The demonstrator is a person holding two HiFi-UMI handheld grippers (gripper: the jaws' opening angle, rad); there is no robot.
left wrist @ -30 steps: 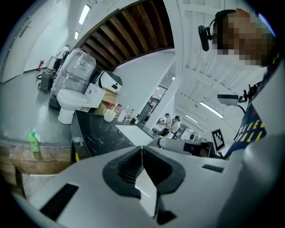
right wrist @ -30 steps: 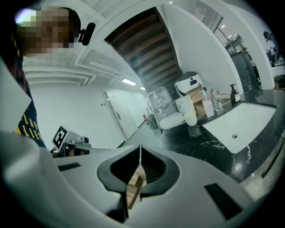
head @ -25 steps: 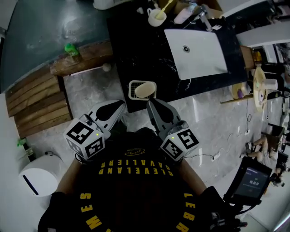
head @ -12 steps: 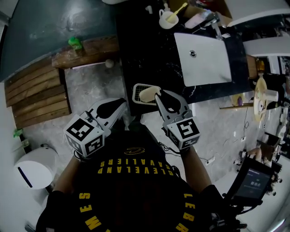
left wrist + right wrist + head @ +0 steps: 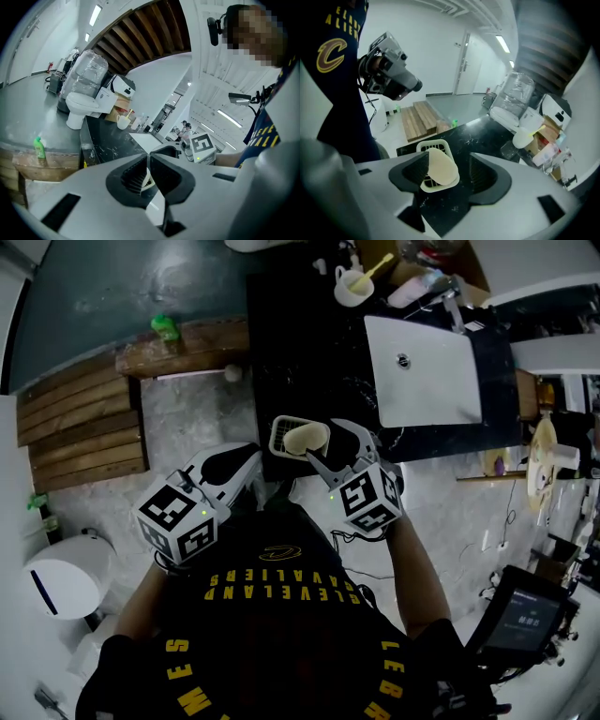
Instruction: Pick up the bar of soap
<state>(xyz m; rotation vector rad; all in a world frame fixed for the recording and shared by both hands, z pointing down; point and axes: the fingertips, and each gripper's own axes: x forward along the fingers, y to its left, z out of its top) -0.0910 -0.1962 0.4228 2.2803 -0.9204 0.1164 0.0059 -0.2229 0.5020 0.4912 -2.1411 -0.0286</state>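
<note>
The bar of soap (image 5: 439, 169) lies on a white slatted soap dish (image 5: 433, 144) at the near corner of the black surface (image 5: 300, 334). The right gripper (image 5: 330, 448) is angled down at it; its jaws have just been opening and now stand wide apart. The soap shows in the gap between them, untouched by either pad. In the right gripper view the bar sits closer to one pad than the other, so centring the gap first would probably help. Then bring the pads down over the bar's two long sides, above the dish rim, and close gently, since soap is likely to be slippery and the light dish could come up with it. The left gripper (image 5: 148, 164) is back near the body, its jaws together on nothing.
</note>
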